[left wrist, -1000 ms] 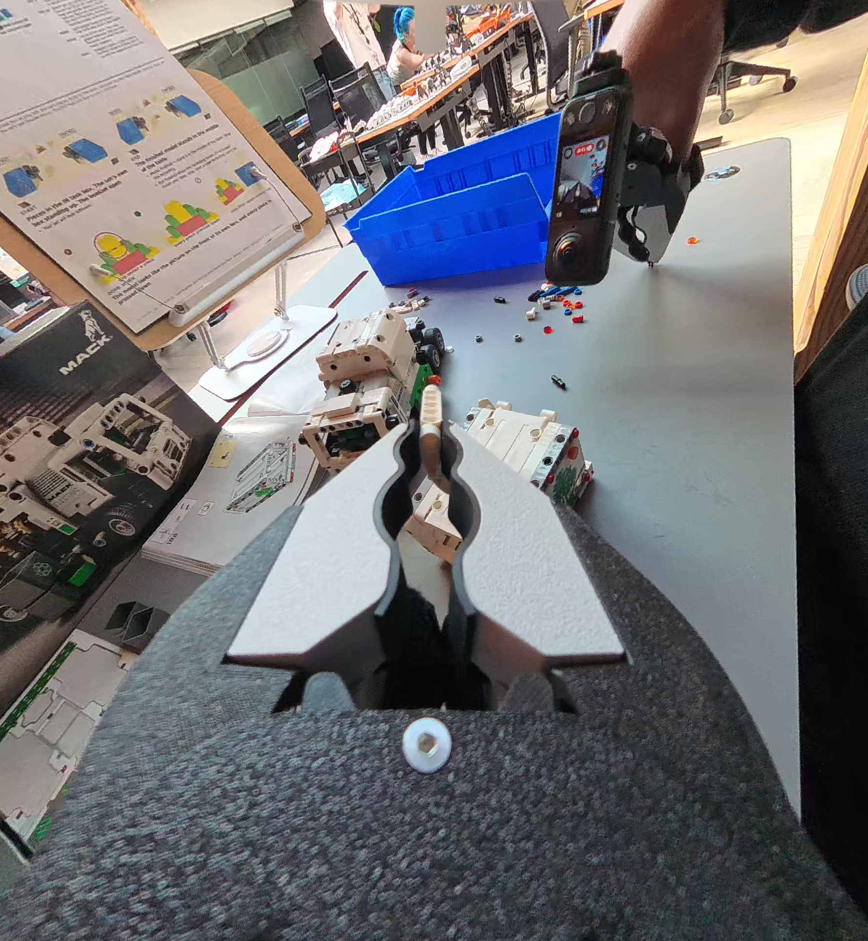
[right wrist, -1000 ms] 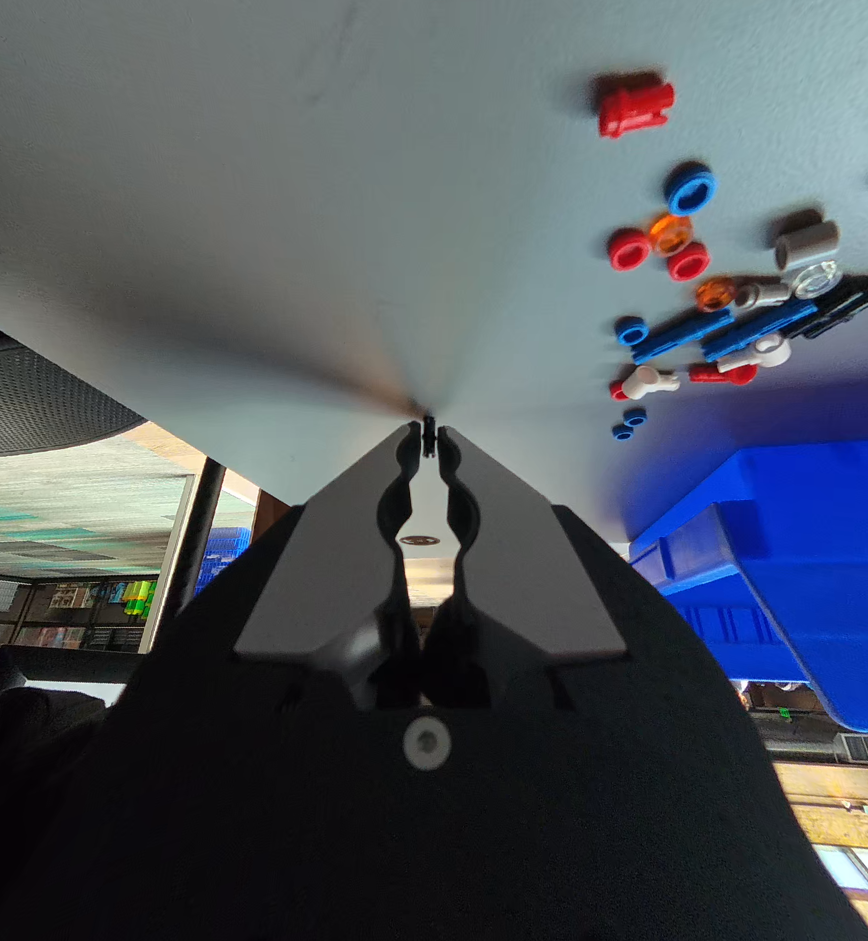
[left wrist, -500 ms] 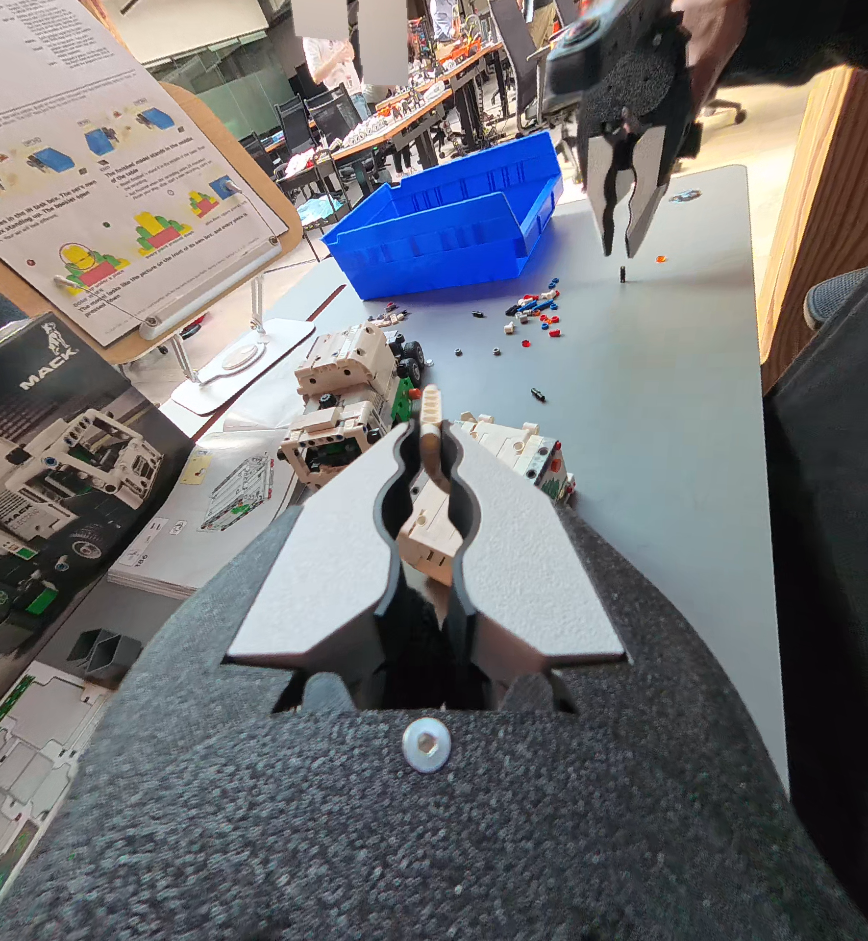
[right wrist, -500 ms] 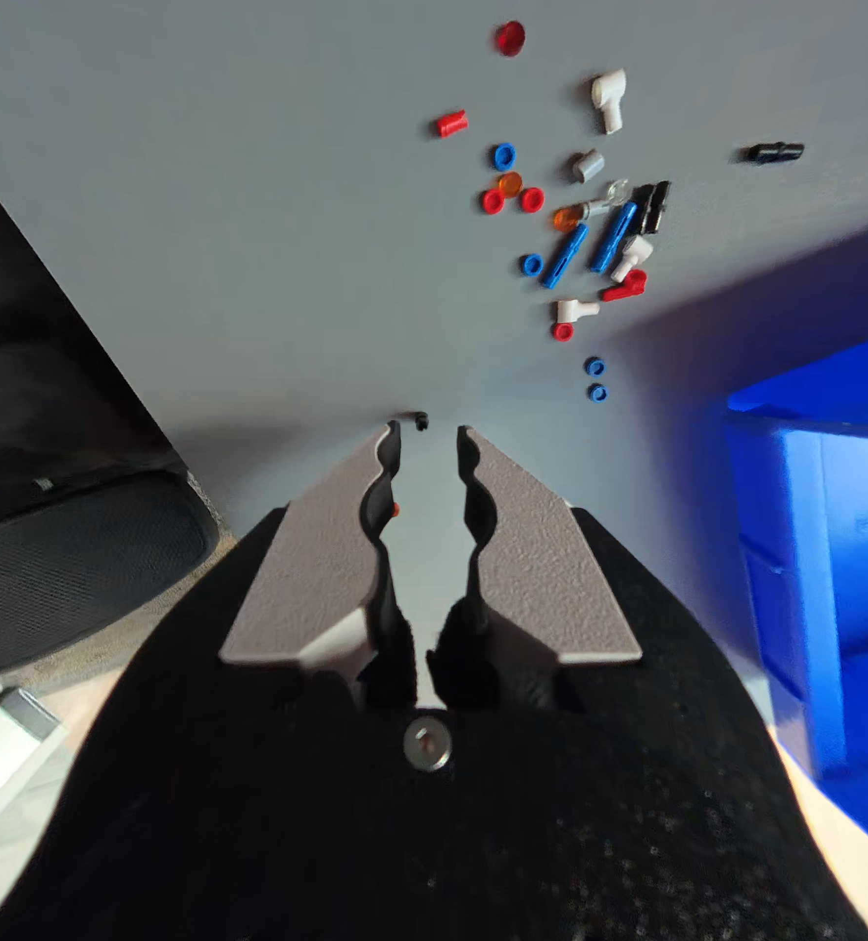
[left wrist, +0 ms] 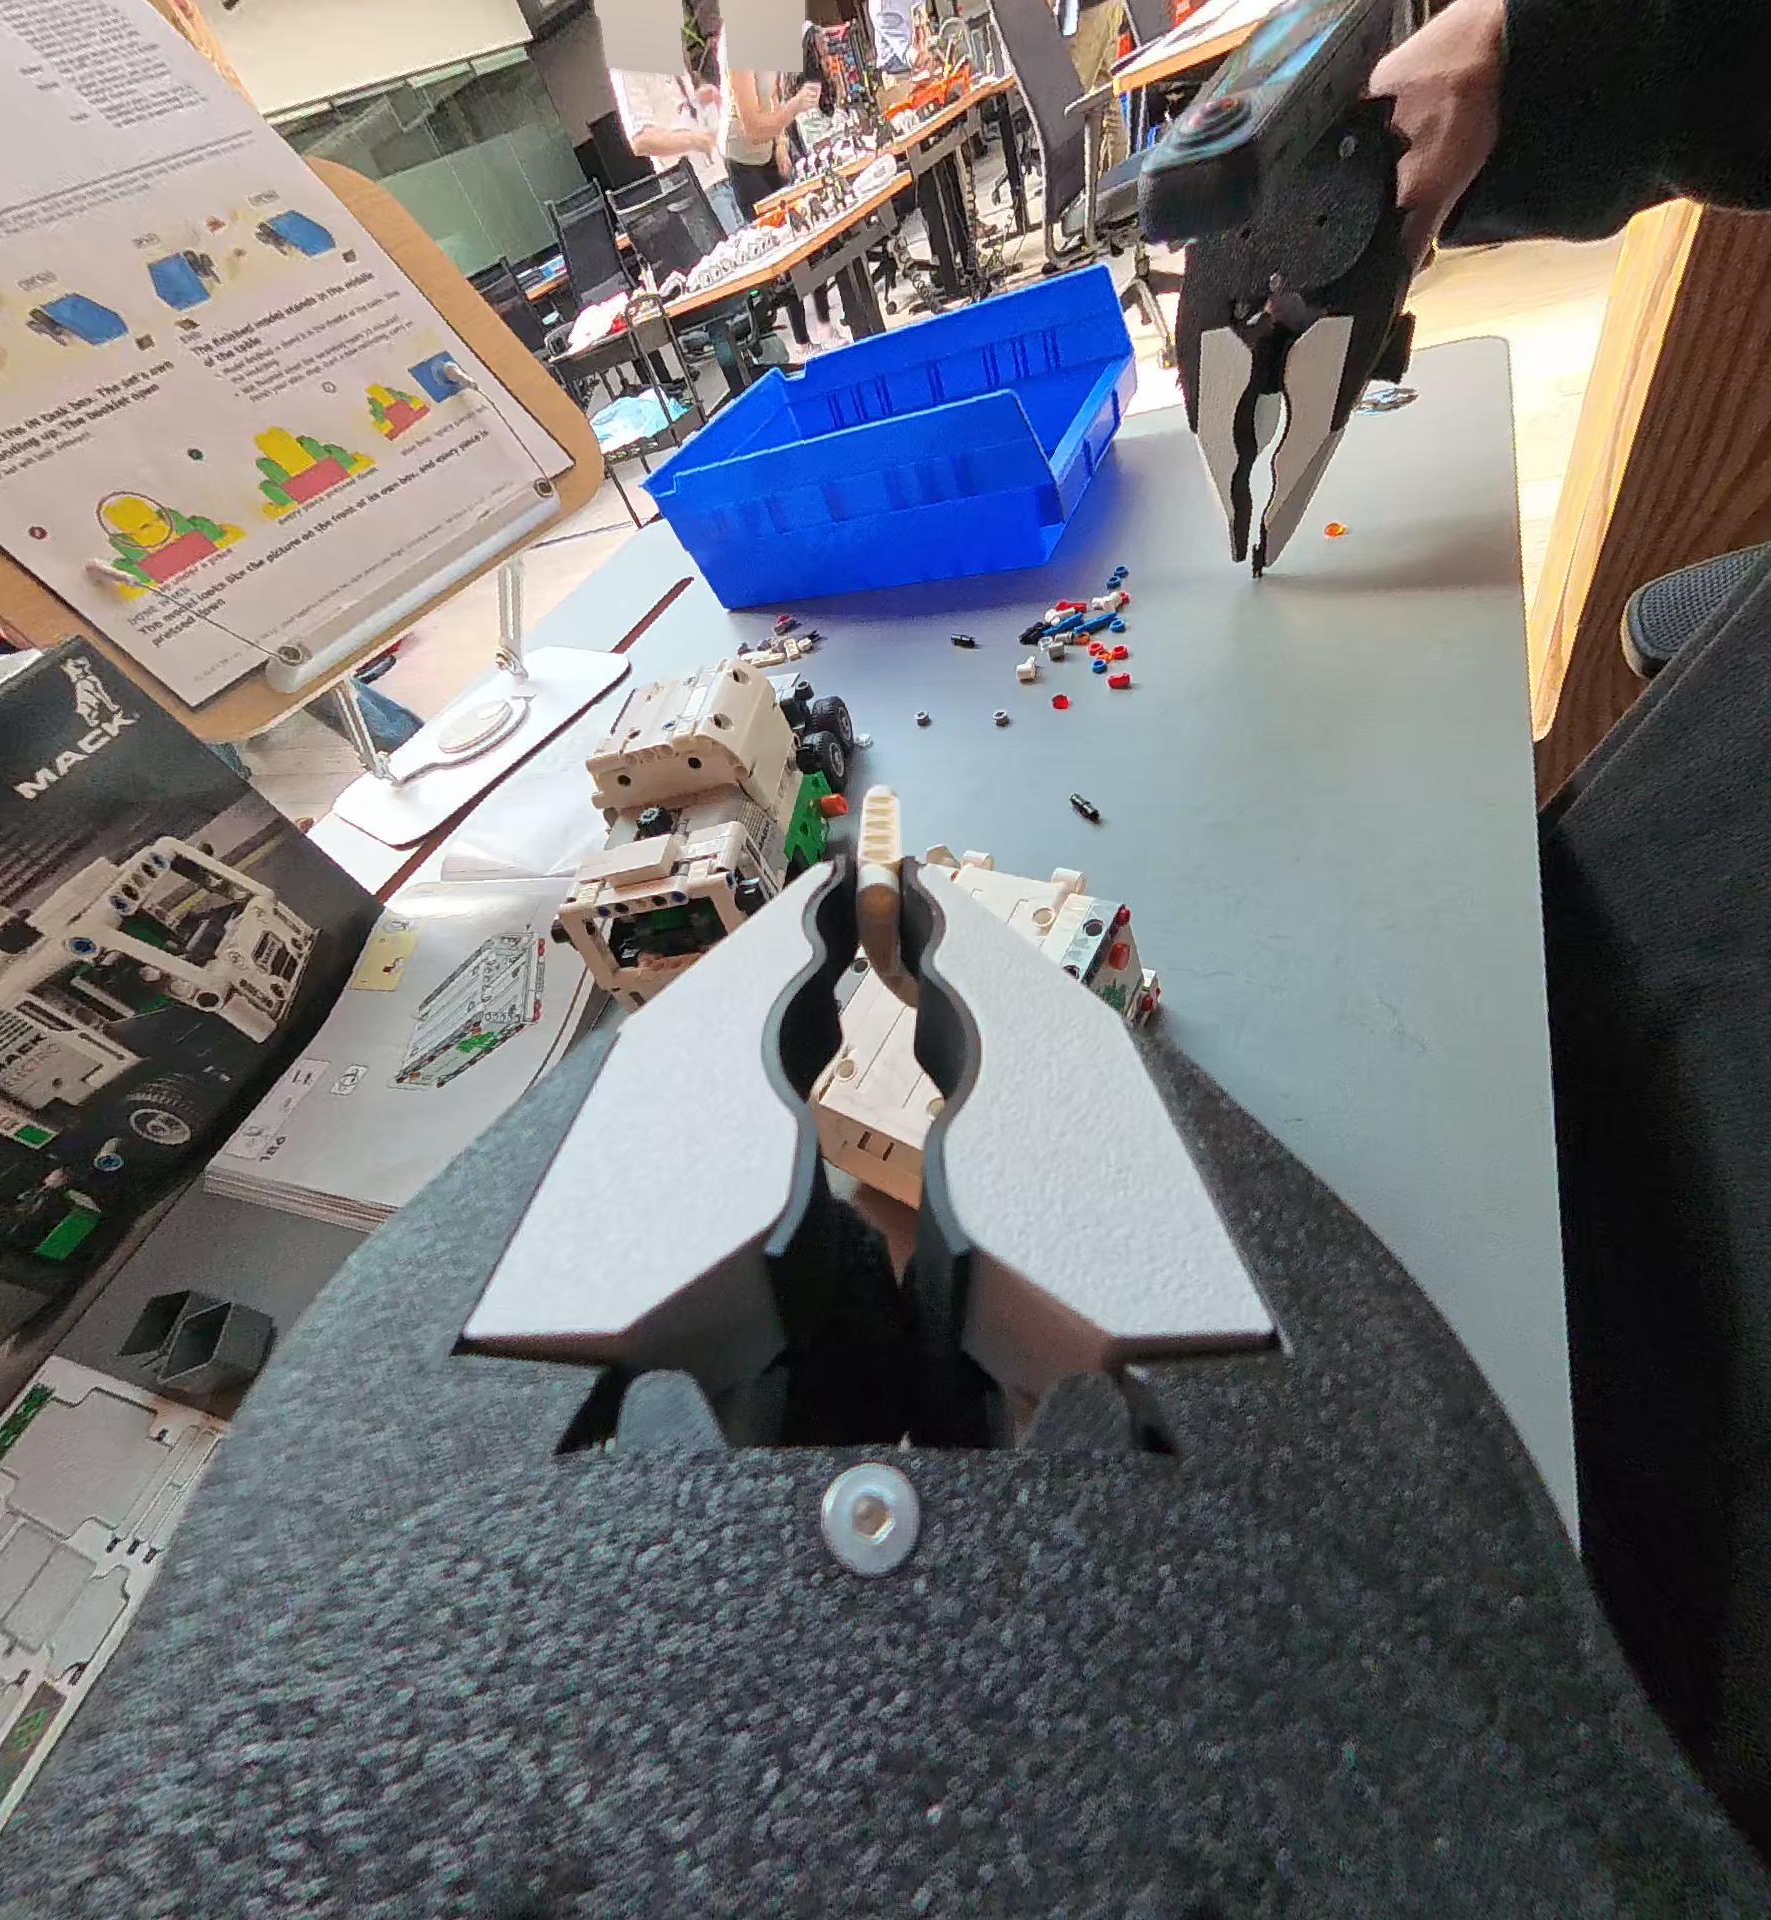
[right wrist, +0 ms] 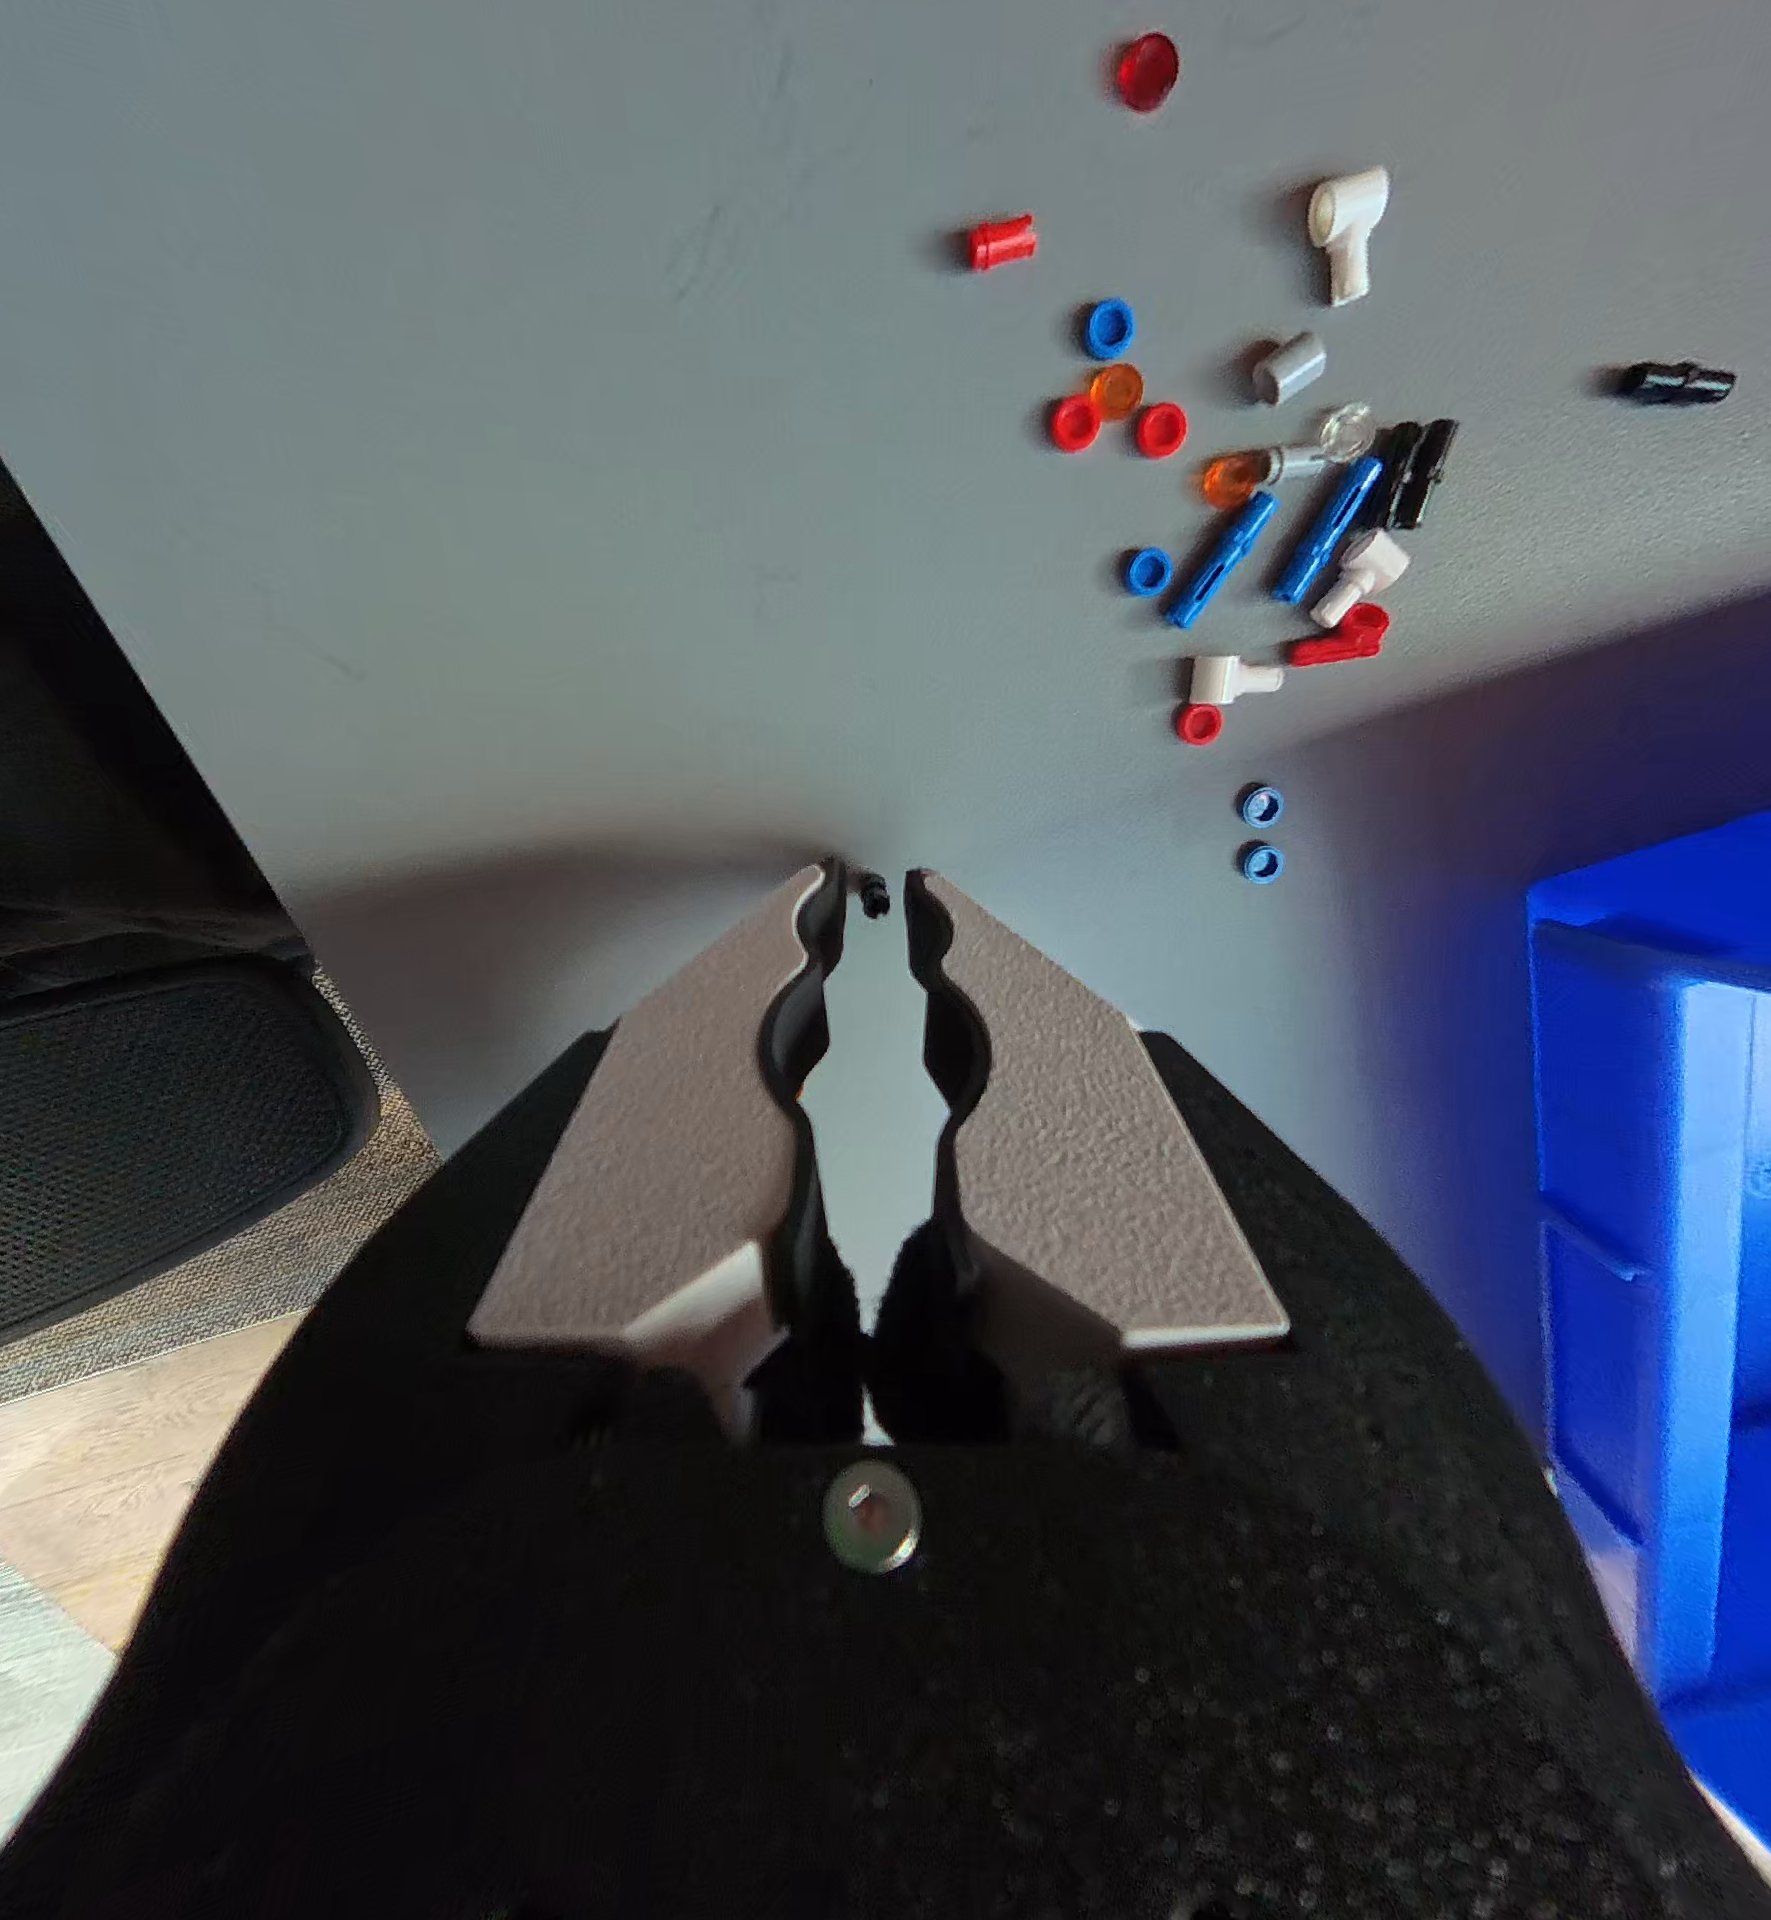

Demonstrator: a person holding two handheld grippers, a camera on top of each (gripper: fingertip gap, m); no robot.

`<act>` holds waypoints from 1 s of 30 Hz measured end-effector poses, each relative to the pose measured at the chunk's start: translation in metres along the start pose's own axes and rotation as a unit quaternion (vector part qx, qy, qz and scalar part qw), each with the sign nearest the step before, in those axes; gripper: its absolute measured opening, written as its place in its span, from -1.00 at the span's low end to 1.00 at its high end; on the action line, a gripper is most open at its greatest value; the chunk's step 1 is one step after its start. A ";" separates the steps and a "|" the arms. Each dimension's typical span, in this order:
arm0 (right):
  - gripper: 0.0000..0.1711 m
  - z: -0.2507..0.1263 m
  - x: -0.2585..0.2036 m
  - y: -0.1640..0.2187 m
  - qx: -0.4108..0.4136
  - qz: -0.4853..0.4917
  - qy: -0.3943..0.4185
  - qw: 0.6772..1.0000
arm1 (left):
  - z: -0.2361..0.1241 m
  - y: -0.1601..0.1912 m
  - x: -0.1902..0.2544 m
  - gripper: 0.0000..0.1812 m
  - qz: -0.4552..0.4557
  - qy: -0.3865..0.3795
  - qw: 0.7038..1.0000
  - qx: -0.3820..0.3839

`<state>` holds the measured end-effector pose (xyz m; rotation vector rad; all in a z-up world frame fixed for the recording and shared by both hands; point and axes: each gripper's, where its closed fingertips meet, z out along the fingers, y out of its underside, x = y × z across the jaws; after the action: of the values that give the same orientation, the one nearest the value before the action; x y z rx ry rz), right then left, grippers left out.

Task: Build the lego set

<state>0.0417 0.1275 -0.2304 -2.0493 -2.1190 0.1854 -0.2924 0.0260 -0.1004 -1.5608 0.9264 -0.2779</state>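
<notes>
My left gripper [left wrist: 879, 878] is shut on a cream lego piece [left wrist: 879, 826], whose beam sticks up past the fingertips while its wider body hangs below them. A white truck cab model [left wrist: 699, 821] sits on the grey table [left wrist: 1328, 935] just beyond, with a second white sub-assembly [left wrist: 1063, 925] to its right. My right gripper [right wrist: 873, 883] points down at the table, with its jaws a narrow gap apart. A tiny black pin [right wrist: 873, 896] stands between the tips, close to the left finger. The right gripper also shows in the left wrist view [left wrist: 1258, 545].
A blue bin [left wrist: 891, 488] stands at the back; in the right wrist view it is close on the right [right wrist: 1691, 1143]. Several loose small pieces [right wrist: 1276, 499] lie in front of it. An instruction sheet on a stand [left wrist: 237, 395], the set's box [left wrist: 81, 987] and a booklet [left wrist: 424, 1039] are at the left. The gap from one gripper's tips to the other's is roughly 40 cm. My right tips are about 30 cm from the white truck cab model [left wrist: 699, 821], my left tips only 15 cm.
My right gripper let go of the black pin, lifted, and has now come down with narrower jaws around it. My left gripper still holds the cream piece, nearly still.
</notes>
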 end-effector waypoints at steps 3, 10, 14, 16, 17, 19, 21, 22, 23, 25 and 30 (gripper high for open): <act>-0.89 0.001 0.000 0.005 -0.010 0.004 -0.005 1.000 | 0.000 0.000 0.000 -0.95 0.001 -0.001 1.000 -0.001; -0.93 0.002 0.001 0.007 -0.019 0.000 -0.003 1.000 | 0.001 0.001 0.001 -0.95 0.003 0.000 1.000 -0.005; -0.95 0.002 0.001 0.004 -0.008 -0.004 -0.005 1.000 | 0.001 0.002 0.002 -0.95 0.004 0.001 1.000 -0.006; -0.96 0.001 0.001 0.001 -0.003 0.001 -0.009 1.000 | 0.002 0.002 0.003 -0.95 0.004 0.002 1.000 -0.006; -0.96 -0.001 0.000 -0.006 0.012 0.006 -0.014 1.000 | 0.003 0.002 0.004 -0.95 0.004 0.004 1.000 -0.006; -0.96 -0.014 -0.005 -0.036 0.075 0.001 -0.015 0.997 | 0.008 0.000 0.005 -0.95 -0.001 0.006 1.000 -0.001; -0.96 -0.035 -0.008 -0.086 0.157 -0.010 0.015 0.987 | 0.016 -0.001 0.007 -0.95 -0.004 0.009 1.000 0.001; -0.96 -0.045 -0.017 -0.115 0.203 -0.017 0.015 0.979 | 0.022 -0.001 0.008 -0.95 0.000 0.010 1.000 -0.003; -0.96 -0.055 -0.029 -0.145 0.246 -0.032 0.017 0.969 | 0.028 -0.001 0.009 -0.95 0.007 0.013 1.000 -0.008; -0.97 -0.071 -0.051 -0.200 0.321 -0.072 0.039 0.944 | 0.039 -0.005 0.015 -0.95 0.032 0.022 0.999 -0.015; -0.97 -0.085 -0.067 -0.277 0.390 -0.117 0.124 0.905 | 0.062 -0.006 0.024 -0.95 0.081 0.032 0.994 -0.058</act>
<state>-0.2079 0.0467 -0.0898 -1.2678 -1.7083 0.5891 -0.2343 0.0543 -0.1168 -1.5790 1.1314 -0.1619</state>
